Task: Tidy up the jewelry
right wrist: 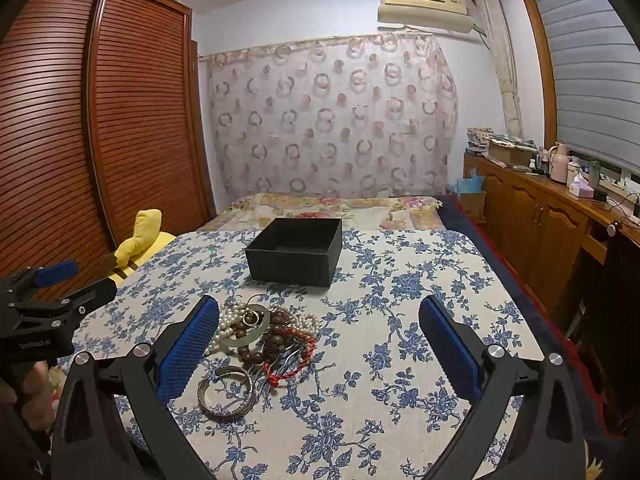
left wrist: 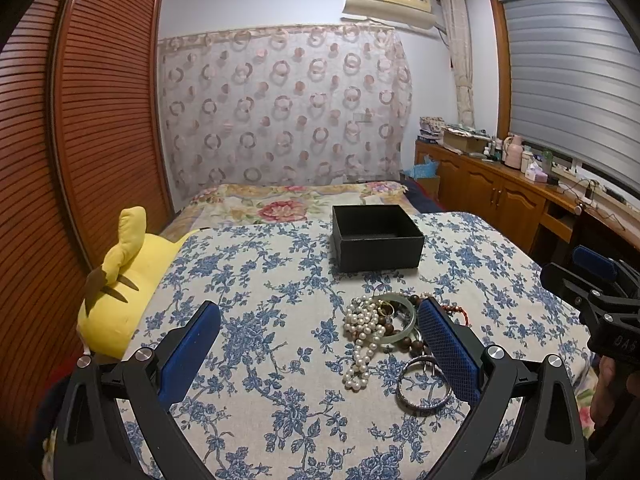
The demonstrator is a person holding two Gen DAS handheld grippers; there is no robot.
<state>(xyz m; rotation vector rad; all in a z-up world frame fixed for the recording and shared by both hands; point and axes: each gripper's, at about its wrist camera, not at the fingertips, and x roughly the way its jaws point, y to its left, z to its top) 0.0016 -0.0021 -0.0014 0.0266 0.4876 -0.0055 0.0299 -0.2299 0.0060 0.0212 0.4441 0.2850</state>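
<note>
1. Both grippers, left gripper (left wrist: 320,344) and right gripper (right wrist: 320,344), have fingers wide apart, holding nothing.
2. Jewelry pile (right wrist: 264,336) lies mid-frame on the bed (right wrist: 400,280), below the empty black box (right wrist: 296,256).
3. Better to pick one piece, perhaps the lower-centre bangle (right wrist: 226,392), so strands don't drag along.

Bed (left wrist: 280,360) with a blue-floral cover, carrying an open black box (left wrist: 376,238) at 12 o'clock and, nearer at 4 o'clock of centre, a jewelry heap (left wrist: 384,328): pearl strand (left wrist: 362,344), pale green bangle (left wrist: 400,320), dark wooden beads (left wrist: 416,346), silver bangle (left wrist: 424,384). Left gripper (left wrist: 320,344) with blue-padded fingers (left wrist: 192,348) spread wide, nothing between them, the right-hand finger overlapping the heap's edge. Yellow plush toy (left wrist: 120,300) at 9 o'clock; right gripper (left wrist: 592,280) at 3 o'clock, off the bed's edge.
</note>
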